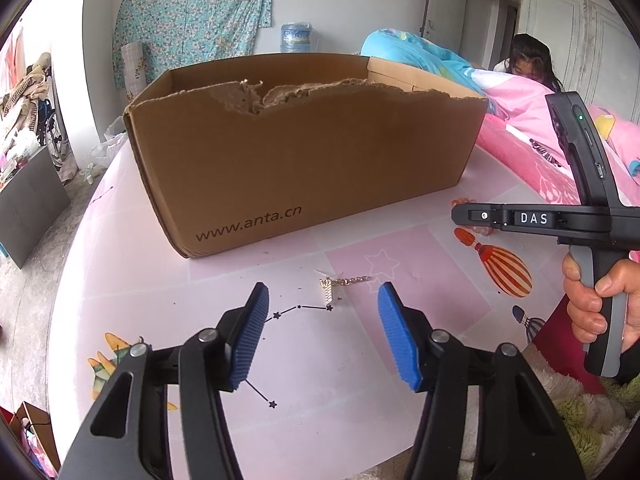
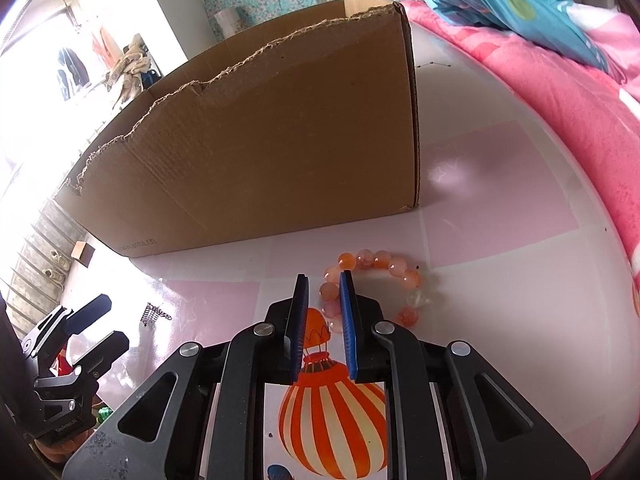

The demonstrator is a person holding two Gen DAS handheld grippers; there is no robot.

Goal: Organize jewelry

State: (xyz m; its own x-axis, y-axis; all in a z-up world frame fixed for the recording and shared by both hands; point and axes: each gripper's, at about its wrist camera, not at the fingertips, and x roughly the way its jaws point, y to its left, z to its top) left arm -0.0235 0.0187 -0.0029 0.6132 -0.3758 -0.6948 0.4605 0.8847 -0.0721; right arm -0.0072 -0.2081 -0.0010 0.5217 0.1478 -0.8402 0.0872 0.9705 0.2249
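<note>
Now: each gripper lined up on its own piece

Left gripper (image 1: 322, 334) open, gold chain earring (image 1: 335, 289) just ahead between the fingers, long axis running right. Right gripper (image 2: 324, 328) nearly closed, empty; bead bracelet (image 2: 374, 286) curls ahead and rightward, cardboard box (image 2: 280, 152) beyond

pink quilt (image 1: 532, 152), water jug (image 1: 296, 38) (blue), floral cloth (image 1: 192, 12)

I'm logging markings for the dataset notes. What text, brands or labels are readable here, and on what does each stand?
"www.anta.cn": front wall of the cardboard box, near its lower left corner.
"DAS": side of the right tool.
Label on the water jug: too blurred to read.
Small print on the left tool: too small to read.
</note>
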